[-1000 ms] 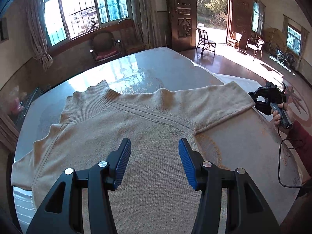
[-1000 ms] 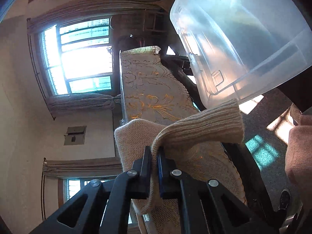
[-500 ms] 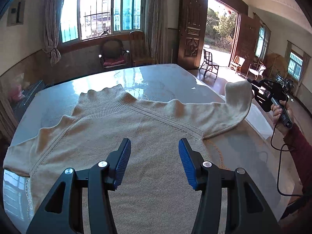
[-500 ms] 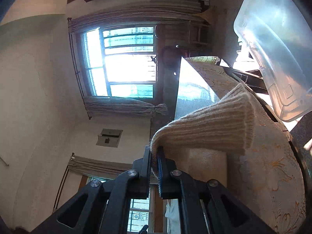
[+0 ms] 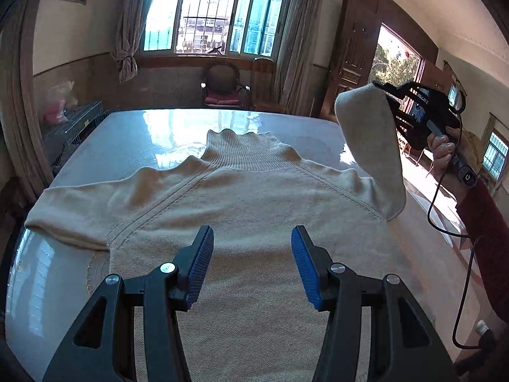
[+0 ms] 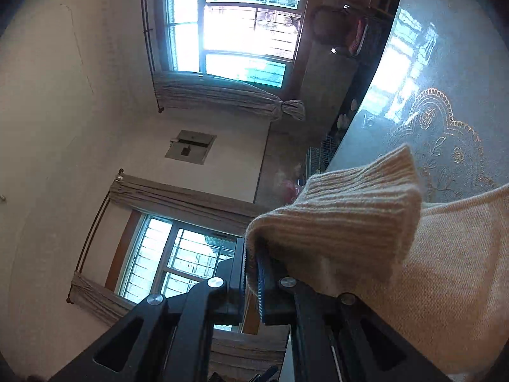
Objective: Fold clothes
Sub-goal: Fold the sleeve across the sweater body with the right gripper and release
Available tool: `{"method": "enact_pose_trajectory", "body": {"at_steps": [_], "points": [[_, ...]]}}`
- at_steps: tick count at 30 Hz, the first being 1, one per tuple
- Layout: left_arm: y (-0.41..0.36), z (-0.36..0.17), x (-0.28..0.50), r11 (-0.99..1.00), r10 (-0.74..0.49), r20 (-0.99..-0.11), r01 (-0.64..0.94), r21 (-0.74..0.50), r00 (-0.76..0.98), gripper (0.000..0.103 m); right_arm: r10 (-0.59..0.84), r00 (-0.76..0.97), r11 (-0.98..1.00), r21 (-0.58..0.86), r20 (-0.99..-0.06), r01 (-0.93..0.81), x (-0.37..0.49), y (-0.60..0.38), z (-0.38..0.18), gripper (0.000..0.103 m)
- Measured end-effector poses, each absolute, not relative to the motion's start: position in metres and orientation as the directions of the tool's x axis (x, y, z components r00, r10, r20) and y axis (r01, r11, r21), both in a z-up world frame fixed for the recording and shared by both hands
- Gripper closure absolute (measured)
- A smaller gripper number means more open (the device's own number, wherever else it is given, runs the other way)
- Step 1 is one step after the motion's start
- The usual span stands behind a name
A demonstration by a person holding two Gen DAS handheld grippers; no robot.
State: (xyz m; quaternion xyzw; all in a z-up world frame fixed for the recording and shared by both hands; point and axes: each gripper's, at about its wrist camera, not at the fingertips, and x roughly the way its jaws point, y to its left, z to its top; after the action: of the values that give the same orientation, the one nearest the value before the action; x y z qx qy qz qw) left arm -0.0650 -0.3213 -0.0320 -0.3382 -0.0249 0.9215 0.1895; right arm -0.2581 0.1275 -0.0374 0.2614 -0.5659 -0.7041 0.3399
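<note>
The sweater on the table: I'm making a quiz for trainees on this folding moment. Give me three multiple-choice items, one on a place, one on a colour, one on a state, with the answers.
1. Where is the sweater's right sleeve?
A. Flat on the table
B. Lifted above the table
C. Tucked under the collar

2. What colour are the pads on the left gripper?
A. Blue
B. Red
C. White

3. How do the two grippers stand?
A. Both open
B. Left shut, right open
C. Left open, right shut on the sleeve

Answers:
1. B: the sleeve rises from the shoulder to the right gripper, clear of the table.
2. A: both pads show blue ribbed faces.
3. C: the left jaws are spread with nothing between them, over the sweater's body; the right jaws pinch the ribbed cuff.
</note>
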Motion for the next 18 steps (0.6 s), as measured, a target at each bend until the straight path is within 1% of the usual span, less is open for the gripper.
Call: {"method": "enact_pose_trajectory", "body": {"at_steps": [3,4,5,6,9,10,11,13,14,16,18], "points": [[-0.351,-0.038,-0.068,-0.924,0.377,-0.610,-0.328,-0.196,-0.697,0.049,-0.803,-0.596,-0.158,0.972,-0.024,0.175,-0.278,0.060,-0.039,0.098],[-0.358,-0.040,-0.070,-0.923,0.380,-0.610,-0.327,-0.202,-0.696,0.049,-0.809,-0.586,-0.178,0.969,-0.046,0.171,-0.283,0.038,-0.042,0.098],[-0.366,-0.042,-0.072,-0.922,0.383,-0.610,-0.326,-0.207,-0.694,0.049,-0.811,-0.579,-0.224,0.959,-0.087,0.170,-0.287,0.016,-0.044,0.098],[-0.373,-0.044,-0.074,-0.921,0.386,-0.609,-0.325,-0.213,-0.693,0.049,-0.808,-0.571,-0.289,0.942,-0.143,0.172,-0.290,-0.007,-0.047,0.095],[-0.395,-0.050,-0.080,-0.918,0.395,-0.608,-0.323,-0.230,-0.689,0.049,-0.839,-0.461,-0.420,0.882,-0.288,0.212,-0.296,-0.082,-0.063,0.092],[-0.402,-0.053,-0.082,-0.917,0.398,-0.607,-0.322,-0.236,-0.688,0.049,-0.844,-0.412,-0.460,0.858,-0.343,0.228,-0.295,-0.101,-0.070,0.084],[-0.410,-0.055,-0.085,-0.916,0.401,-0.607,-0.321,-0.242,-0.686,0.049,-0.843,-0.363,-0.497,0.832,-0.397,0.246,-0.294,-0.121,-0.077,0.080],[-0.423,-0.058,-0.091,-0.914,0.407,-0.603,-0.315,-0.258,-0.686,0.049,-0.815,-0.279,-0.575,0.767,-0.508,0.283,-0.291,-0.156,-0.089,0.079],[-0.429,-0.060,-0.095,-0.912,0.409,-0.599,-0.310,-0.268,-0.688,0.049,-0.771,-0.289,-0.635,0.718,-0.567,0.286,-0.288,-0.162,-0.092,0.079],[-0.440,-0.062,-0.103,-0.910,0.413,-0.591,-0.300,-0.285,-0.692,0.049,-0.749,-0.291,-0.662,0.692,-0.595,0.289,-0.284,-0.164,-0.095,0.079],[-0.448,-0.062,-0.110,-0.911,0.411,-0.584,-0.289,-0.296,-0.700,0.049,-0.740,-0.315,-0.670,0.693,-0.594,0.265,-0.283,-0.157,-0.092,0.077]]}}
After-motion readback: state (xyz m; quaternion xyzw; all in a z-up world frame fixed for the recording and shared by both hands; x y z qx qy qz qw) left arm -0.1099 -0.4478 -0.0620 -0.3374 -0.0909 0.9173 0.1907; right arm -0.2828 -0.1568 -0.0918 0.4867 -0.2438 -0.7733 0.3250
